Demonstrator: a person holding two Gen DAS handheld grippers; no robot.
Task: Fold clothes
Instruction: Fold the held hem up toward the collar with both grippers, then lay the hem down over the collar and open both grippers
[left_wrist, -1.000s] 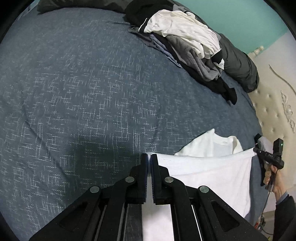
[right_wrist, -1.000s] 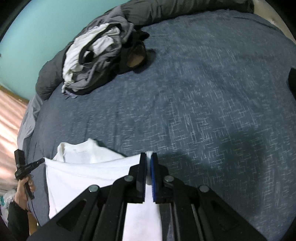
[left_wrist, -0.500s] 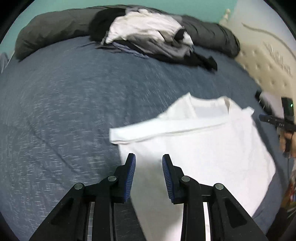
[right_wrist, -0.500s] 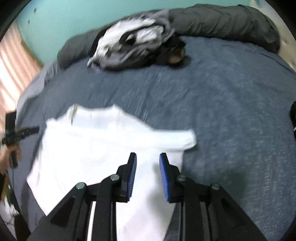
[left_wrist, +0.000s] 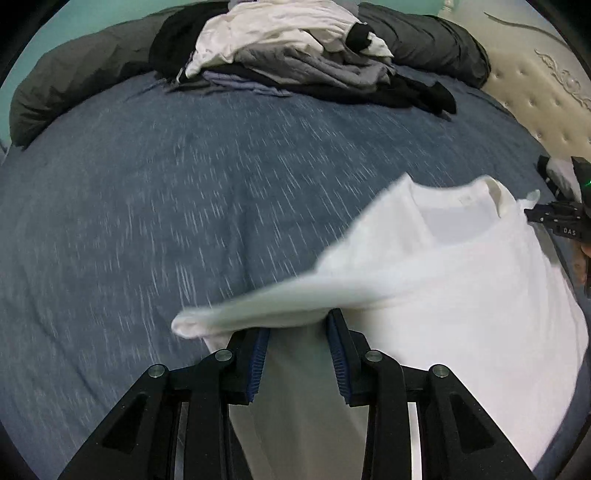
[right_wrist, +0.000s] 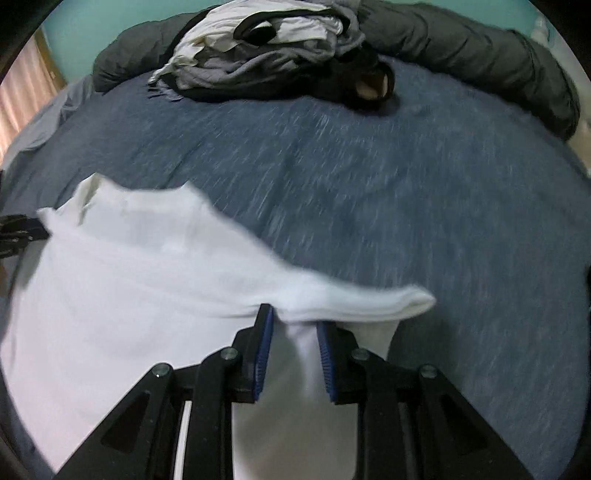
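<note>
A white T-shirt (left_wrist: 461, 280) lies on the blue-grey bedspread (left_wrist: 147, 206), collar away from me, its lower part folded up over the body. It also shows in the right wrist view (right_wrist: 122, 277). My left gripper (left_wrist: 297, 325) is open, its jaws either side of the shirt's folded left edge, which droops over the tips. My right gripper (right_wrist: 293, 319) is open, its jaws around the folded right edge. Neither grips the cloth. The right gripper also shows at the shirt's far side in the left wrist view (left_wrist: 557, 218).
A pile of unfolded clothes (left_wrist: 295, 51), white, grey and black, lies at the far side of the bed and shows in the right wrist view (right_wrist: 269, 48). A dark grey duvet roll (right_wrist: 480, 55) lies behind it. A cream tufted headboard (left_wrist: 546, 99) stands on the right.
Both grippers were shut on the shirt's edge a second ago. They opened and let it go, and the folded part dropped onto the shirt. Both views are blurred by motion.
</note>
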